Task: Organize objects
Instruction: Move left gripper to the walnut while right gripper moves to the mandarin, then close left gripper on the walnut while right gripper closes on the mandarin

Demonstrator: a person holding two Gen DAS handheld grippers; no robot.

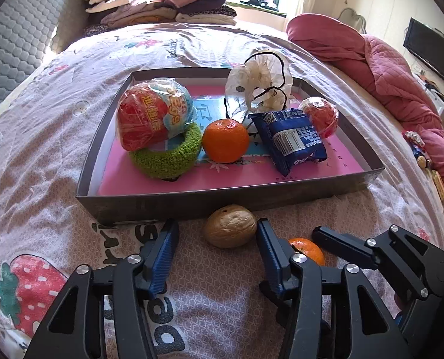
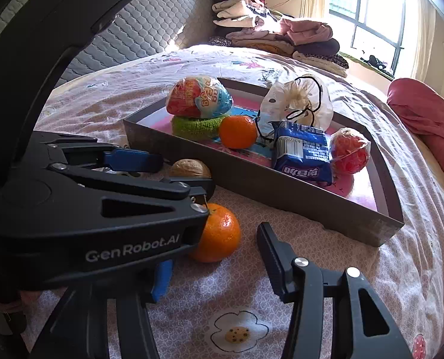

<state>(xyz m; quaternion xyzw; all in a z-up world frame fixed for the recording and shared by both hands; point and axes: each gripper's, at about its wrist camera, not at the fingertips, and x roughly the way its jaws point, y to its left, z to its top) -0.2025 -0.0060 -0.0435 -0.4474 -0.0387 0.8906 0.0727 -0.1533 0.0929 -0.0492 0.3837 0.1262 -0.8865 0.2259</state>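
Observation:
A brown walnut (image 1: 230, 226) lies on the bedspread just in front of the grey tray (image 1: 150, 205). My left gripper (image 1: 217, 224) is open around it, one blue finger on each side; the left pad stands clear of the nut. A loose mandarin (image 2: 220, 234) lies on the bedspread to the right. My right gripper (image 2: 224, 239) is open with the mandarin between its fingers, and a gap shows on the fruit's right side. Its left finger is mostly hidden behind the left gripper's body. In the left wrist view the mandarin (image 1: 308, 251) peeks out behind my right-hand finger.
The tray holds a wrapped toy egg (image 1: 153, 113) on a green scrunchie (image 1: 168, 155), another mandarin (image 1: 224, 140), a blue snack packet (image 1: 290, 140), a white drawstring pouch (image 1: 257, 83) and a wrapped red ball (image 1: 320, 116). Folded clothes (image 1: 162, 3) and a red quilt (image 1: 386, 68) lie further off.

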